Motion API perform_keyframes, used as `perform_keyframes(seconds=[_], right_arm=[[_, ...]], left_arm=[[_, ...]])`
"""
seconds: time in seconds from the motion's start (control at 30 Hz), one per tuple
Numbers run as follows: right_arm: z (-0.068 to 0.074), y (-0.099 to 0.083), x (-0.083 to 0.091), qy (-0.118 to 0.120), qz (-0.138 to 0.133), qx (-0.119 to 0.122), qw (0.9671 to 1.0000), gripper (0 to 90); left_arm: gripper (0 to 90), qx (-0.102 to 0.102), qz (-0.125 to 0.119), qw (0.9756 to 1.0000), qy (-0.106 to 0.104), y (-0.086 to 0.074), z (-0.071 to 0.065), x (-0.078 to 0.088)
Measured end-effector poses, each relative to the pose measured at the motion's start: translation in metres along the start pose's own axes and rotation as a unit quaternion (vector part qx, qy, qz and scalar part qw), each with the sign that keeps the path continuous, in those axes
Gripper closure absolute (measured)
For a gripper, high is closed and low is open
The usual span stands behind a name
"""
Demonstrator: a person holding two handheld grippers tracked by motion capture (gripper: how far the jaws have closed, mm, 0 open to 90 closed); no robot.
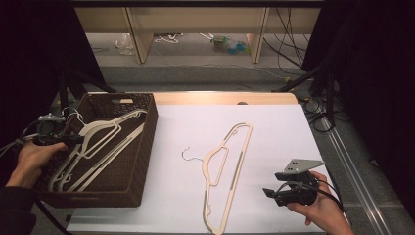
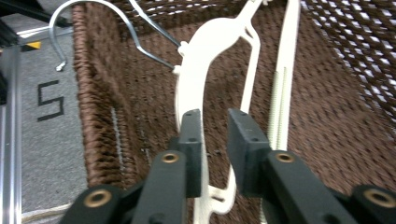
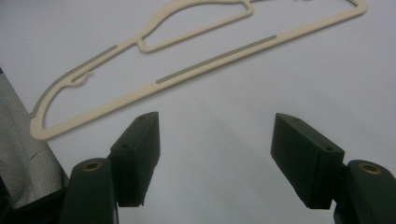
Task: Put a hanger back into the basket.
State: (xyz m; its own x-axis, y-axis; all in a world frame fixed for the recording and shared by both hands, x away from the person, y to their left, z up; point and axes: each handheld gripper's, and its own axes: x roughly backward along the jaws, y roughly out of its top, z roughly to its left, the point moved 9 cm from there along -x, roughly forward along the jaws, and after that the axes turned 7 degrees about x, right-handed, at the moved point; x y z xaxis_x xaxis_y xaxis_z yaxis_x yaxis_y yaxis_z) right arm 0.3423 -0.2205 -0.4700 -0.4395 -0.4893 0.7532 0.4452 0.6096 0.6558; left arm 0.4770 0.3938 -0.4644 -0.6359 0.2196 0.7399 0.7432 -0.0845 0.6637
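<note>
Right hand-held gripper (image 1: 275, 192) open over the bench (image 1: 274, 127), one cream hanger (image 1: 230, 169) just beyond its jaws.
The left hand-held gripper (image 2: 214, 140), at the wicker basket (image 1: 147, 147), has its jaws a narrow gap apart, pads clear of the hangers in the basket (image 1: 98, 147), so the drop-off looks just finished. Next, I judge, the right must close on the bench hanger's thin bar, lift it and carry it across to the basket.

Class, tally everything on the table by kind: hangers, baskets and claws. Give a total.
Hangers: 3 (1 on the sheet, seemingly 2 in the basket)
Basket: 1
Claws: 2 (left claw, right claw)
Total: 6
</note>
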Motion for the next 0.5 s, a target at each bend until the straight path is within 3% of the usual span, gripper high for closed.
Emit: perform_keyframes(seconds=[0.03, 0.17, 0.2, 0.23, 0.37, 0.43, 0.5], right_arm=[[0.001, 0.0, 0.001, 0.002, 0.002, -0.009, 1.0, 34.0], [-0.001, -0.001, 0.0, -0.002, 0.0, -0.003, 1.0, 34.1], [0.0, -0.001, 0.0, 0.001, 0.004, -0.01, 0.9999, 34.1], [0.0, -0.001, 0.0, 0.001, 0.003, -0.009, 1.0, 34.1], [-0.001, 0.0, 0.001, -0.001, -0.002, 0.001, 1.0, 34.1], [0.0, 0.0, 0.001, 0.0, -0.001, 0.0, 1.0, 34.1], [0.001, 0.001, 0.001, 0.0, -0.001, -0.009, 1.0, 34.0]], left_arm=[[79.1, 0.004, -0.001, 1.0, -0.002, 0.0, 0.0, -0.002], [87.1, 0.015, 0.009, 0.9998, 0.013, -0.003, 0.005, -0.007], [88.5, 0.016, 0.006, 0.9998, 0.014, -0.002, 0.005, -0.007], [89.6, 0.01, 0.02, 0.9996, 0.015, -0.003, 0.005, -0.006], [86.5, 0.006, 0.014, 0.9999, 0.001, -0.002, -0.004, 0.001], [83.5, 0.001, 0.004, 1.0, -0.008, -0.001, -0.009, 0.009], [79.2, 0.014, -0.02, 0.9993, -0.026, 0.002, -0.02, 0.017]])
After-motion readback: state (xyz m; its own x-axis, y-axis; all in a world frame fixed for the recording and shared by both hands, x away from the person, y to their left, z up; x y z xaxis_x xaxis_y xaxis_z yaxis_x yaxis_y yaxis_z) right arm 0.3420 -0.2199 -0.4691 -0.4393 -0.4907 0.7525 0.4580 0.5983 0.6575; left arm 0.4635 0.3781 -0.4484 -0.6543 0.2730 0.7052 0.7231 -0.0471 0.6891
